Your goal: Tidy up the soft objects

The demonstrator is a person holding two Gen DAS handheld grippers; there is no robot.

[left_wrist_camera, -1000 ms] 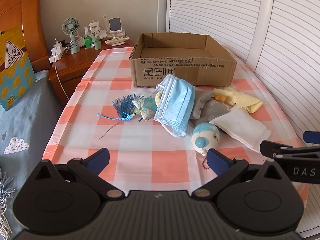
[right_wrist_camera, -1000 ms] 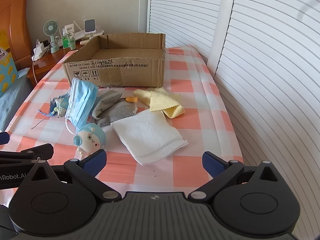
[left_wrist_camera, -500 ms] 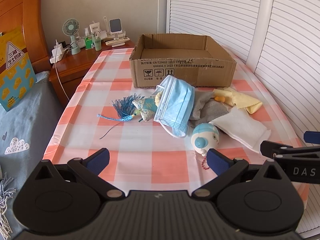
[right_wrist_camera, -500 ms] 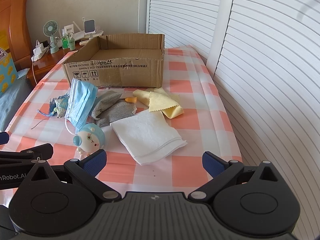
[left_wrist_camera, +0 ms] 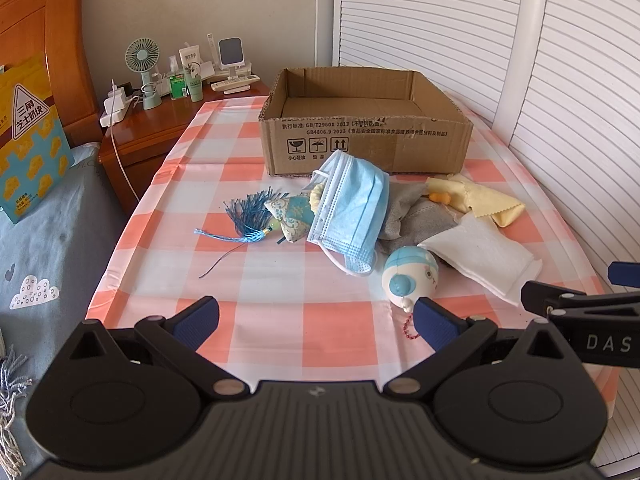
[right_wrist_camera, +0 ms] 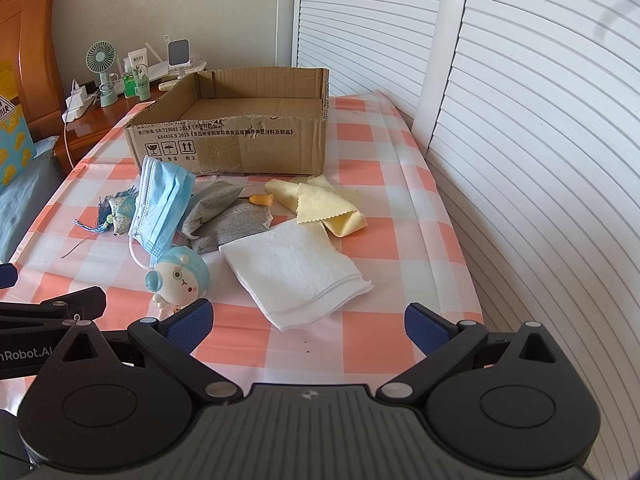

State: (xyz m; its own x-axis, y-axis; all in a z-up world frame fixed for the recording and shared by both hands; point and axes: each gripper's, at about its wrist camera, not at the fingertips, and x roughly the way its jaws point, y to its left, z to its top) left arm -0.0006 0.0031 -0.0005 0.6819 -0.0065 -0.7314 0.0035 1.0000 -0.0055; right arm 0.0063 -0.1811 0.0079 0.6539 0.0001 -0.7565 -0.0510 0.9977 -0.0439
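An open cardboard box (left_wrist_camera: pixel 366 146) (right_wrist_camera: pixel 240 148) stands at the far end of the checked tablecloth (left_wrist_camera: pixel 280 280). In front of it lie a blue face mask (left_wrist_camera: pixel 352 208) (right_wrist_camera: pixel 164 204), a tasselled sachet (left_wrist_camera: pixel 292 216) (right_wrist_camera: pixel 118 212), grey pouches (left_wrist_camera: pixel 416 216) (right_wrist_camera: pixel 228 220), a yellow cloth (left_wrist_camera: pixel 480 200) (right_wrist_camera: pixel 324 204), a white folded cloth (left_wrist_camera: pixel 484 256) (right_wrist_camera: pixel 292 268) and a round blue-white toy (left_wrist_camera: pixel 410 280) (right_wrist_camera: pixel 182 278). My left gripper (left_wrist_camera: pixel 316 320) is open near the front edge. My right gripper (right_wrist_camera: pixel 308 324) is open beside it, just short of the white cloth. Neither holds anything.
A wooden nightstand (left_wrist_camera: pixel 160 120) with a small fan (left_wrist_camera: pixel 144 68), bottles and chargers sits at the back left. A bed with grey bedding (left_wrist_camera: pixel 48 240) runs along the left. White louvred doors (right_wrist_camera: pixel 520 120) close off the right side.
Both views have drifted very slightly forward; the objects on the table have not moved and both grippers stay open.
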